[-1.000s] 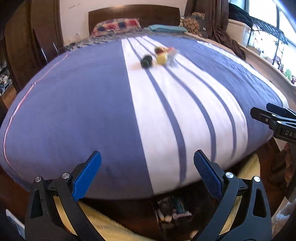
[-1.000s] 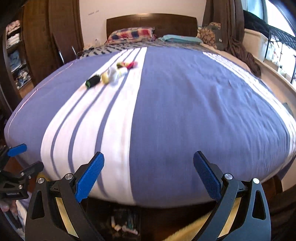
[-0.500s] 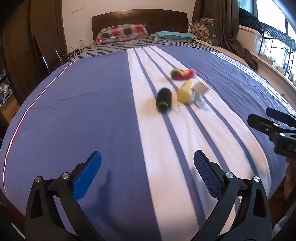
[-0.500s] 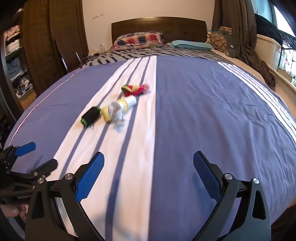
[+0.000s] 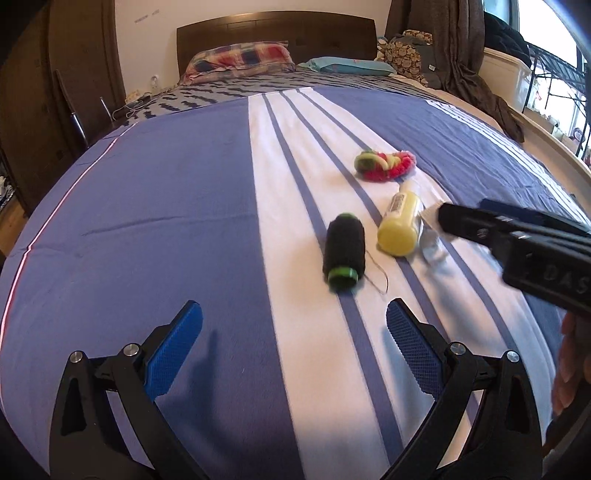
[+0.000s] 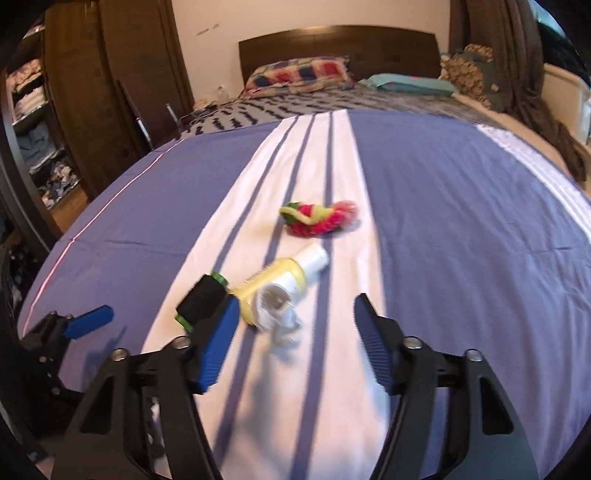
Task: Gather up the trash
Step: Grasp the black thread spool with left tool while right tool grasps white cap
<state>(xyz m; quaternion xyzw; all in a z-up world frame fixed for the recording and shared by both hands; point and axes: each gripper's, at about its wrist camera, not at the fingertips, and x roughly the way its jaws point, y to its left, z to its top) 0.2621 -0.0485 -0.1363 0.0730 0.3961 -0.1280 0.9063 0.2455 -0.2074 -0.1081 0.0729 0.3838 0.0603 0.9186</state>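
Observation:
Several small items lie on the white stripe of the blue bedspread (image 5: 155, 206). They are a black thread spool (image 5: 345, 253) with green ends, a yellow bottle (image 5: 400, 225) with a white cap, a crumpled white wrapper (image 6: 275, 310) and a red, green and yellow knitted piece (image 5: 384, 166). My left gripper (image 5: 291, 310) is open and empty, just short of the spool. The jaws of my right gripper (image 6: 295, 301) are closing around the wrapper, and the pads do not touch it. The spool (image 6: 202, 300) sits just past its left fingertip. In the left wrist view the right gripper (image 5: 465, 212) partly hides the wrapper.
Pillows (image 5: 240, 59) and a dark headboard (image 5: 277, 29) are at the far end of the bed. A wooden wardrobe (image 6: 110, 74) and open shelves of clothes (image 6: 33, 122) stand on the left. Dark clothing (image 5: 472, 74) and a window rack are on the right.
Both grippers have moved forward from the foot of the bed, over the bedspread, up to the items. The right gripper's jaws have narrowed. The left jaws are as wide as before.

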